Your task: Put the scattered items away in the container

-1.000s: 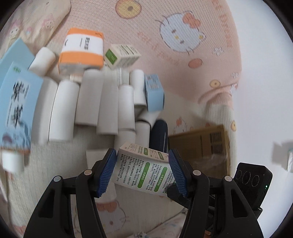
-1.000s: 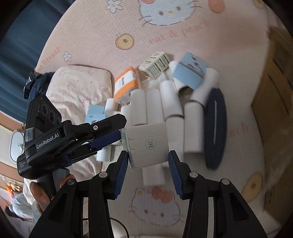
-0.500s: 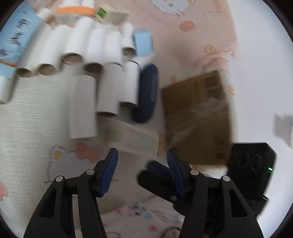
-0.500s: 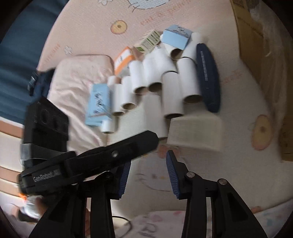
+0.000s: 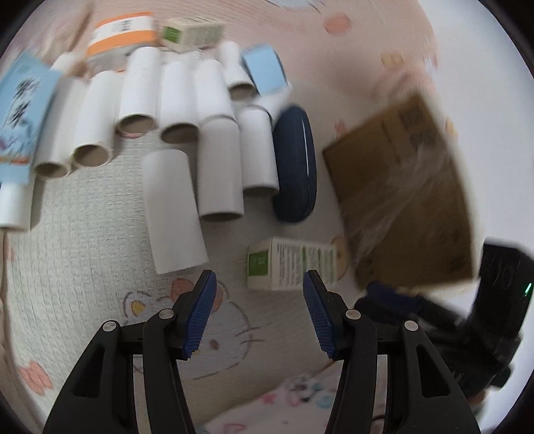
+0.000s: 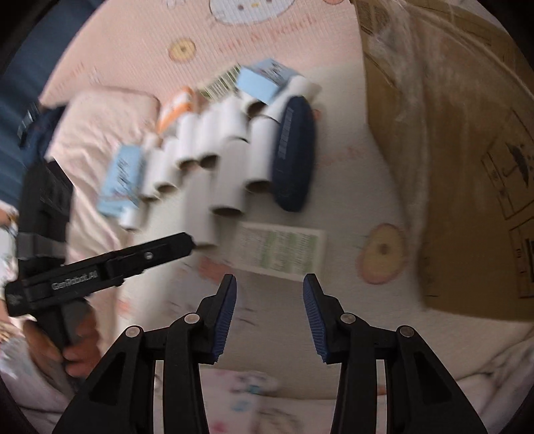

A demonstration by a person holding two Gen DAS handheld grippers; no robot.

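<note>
A white and green box (image 5: 292,263) lies flat on the mat, just beyond my open, empty left gripper (image 5: 258,287). It also shows in the right wrist view (image 6: 282,250), just beyond my open, empty right gripper (image 6: 270,290). Several white cardboard tubes (image 5: 217,167) lie side by side past it, with a dark blue oval case (image 5: 295,163) at their right. The brown cardboard box (image 5: 404,193) stands to the right; in the right wrist view (image 6: 460,160) it fills the right side. The left gripper's body (image 6: 100,270) shows at the left there.
An orange and white box (image 5: 121,31), a green and white box (image 5: 192,33), a small blue box (image 5: 265,68) and a tall blue box (image 5: 21,110) lie around the tubes. A pink pillow (image 6: 100,127) lies at the left of the pile.
My left gripper held the white and green box; it has opened and the box now lies on the mat. Both grippers have pulled back toward the near edge.
</note>
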